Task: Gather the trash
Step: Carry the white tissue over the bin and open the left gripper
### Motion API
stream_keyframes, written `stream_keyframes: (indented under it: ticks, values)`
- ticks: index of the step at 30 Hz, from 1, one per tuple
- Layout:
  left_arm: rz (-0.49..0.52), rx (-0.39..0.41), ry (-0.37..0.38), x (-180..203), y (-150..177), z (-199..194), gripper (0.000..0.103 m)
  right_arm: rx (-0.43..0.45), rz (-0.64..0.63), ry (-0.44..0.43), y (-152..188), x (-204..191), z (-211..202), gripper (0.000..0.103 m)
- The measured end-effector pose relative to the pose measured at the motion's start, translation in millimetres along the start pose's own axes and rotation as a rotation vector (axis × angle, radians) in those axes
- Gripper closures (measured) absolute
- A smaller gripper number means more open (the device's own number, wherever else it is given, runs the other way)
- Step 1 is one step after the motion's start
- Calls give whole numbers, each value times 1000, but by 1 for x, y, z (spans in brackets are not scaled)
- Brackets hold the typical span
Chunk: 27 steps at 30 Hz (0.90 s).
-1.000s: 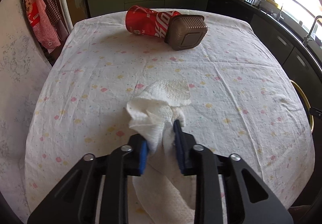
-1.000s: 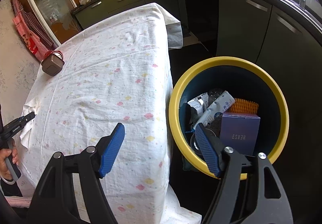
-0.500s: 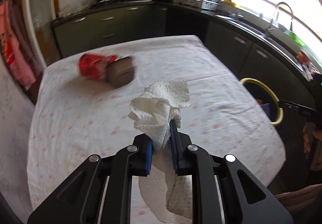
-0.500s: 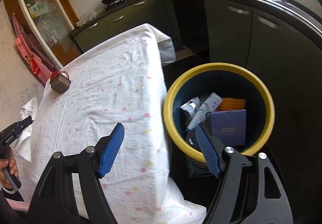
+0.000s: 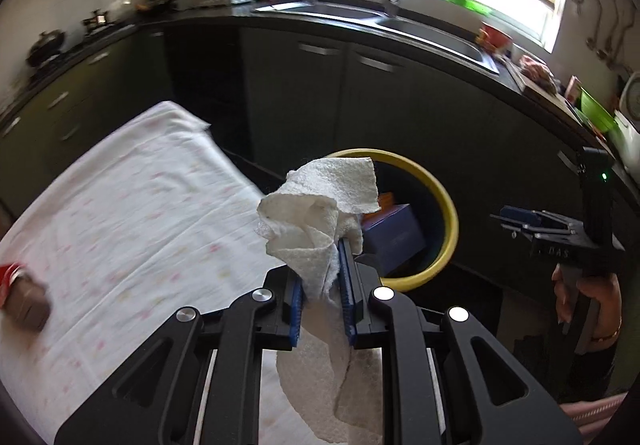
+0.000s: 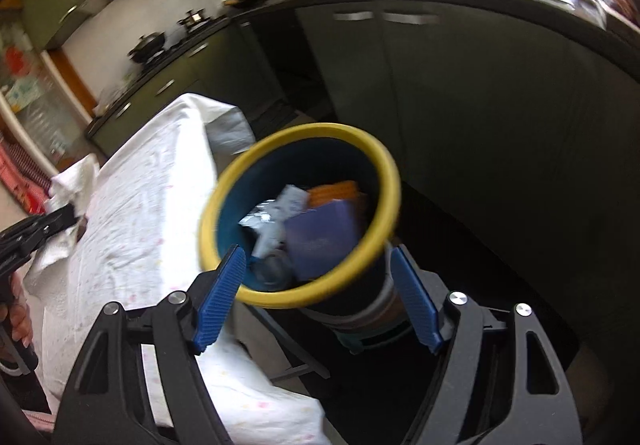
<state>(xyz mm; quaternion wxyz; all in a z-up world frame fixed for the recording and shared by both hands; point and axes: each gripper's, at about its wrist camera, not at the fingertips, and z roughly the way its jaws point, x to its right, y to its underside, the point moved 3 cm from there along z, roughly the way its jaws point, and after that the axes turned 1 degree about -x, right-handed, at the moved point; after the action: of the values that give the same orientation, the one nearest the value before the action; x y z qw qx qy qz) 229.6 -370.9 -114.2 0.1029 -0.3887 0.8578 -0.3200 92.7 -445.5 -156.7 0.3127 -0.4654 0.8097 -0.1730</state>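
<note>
Swung off the surface, the left tool pinches the paper towel toward the bin at one o'clock, seemingly for dropping, while the right tool gapes empty.

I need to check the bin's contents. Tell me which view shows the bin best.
Right wrist view: the bin shows its whole yellow rim and the trash inside. In the left wrist view the paper towel hides much of it.

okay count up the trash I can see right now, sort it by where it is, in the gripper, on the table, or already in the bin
In the left gripper: 1, the white paper towel.
On the table: 2, the red can and the brown tub against it.
In the yellow-rimmed bin: at least 3 distinct, the purple box, an orange item, white wrappers; the rest is blurred.
Total: at least 6.
</note>
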Motion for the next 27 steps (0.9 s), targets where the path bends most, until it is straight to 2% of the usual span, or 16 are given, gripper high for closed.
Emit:
stream_keyframes:
  ticks: [5,8,12,14,16,19,27]
  values:
    - [52,-53,18,33,-39,71,85,-17,65,8,6,38,6,32]
    - [53,-102,18,45,-51,111,82,-35,86,10,10,53,11,31]
    - [31,-129,-4,46,-62,143,60,-52,106,2,15,65,16,30]
    - [22,-130,-20,45,-67,152,53,-60,116,0,17,69,19,30]
    - [5,-121,-23,42,-69,153,45,-65,120,-2,17,71,21,30]
    - [7,-91,-18,41,-70,141,41,-69,120,-2,17,73,22,29]
    - [-16,59,-5,18,-56,64,27,-68,77,1,14,50,20,29]
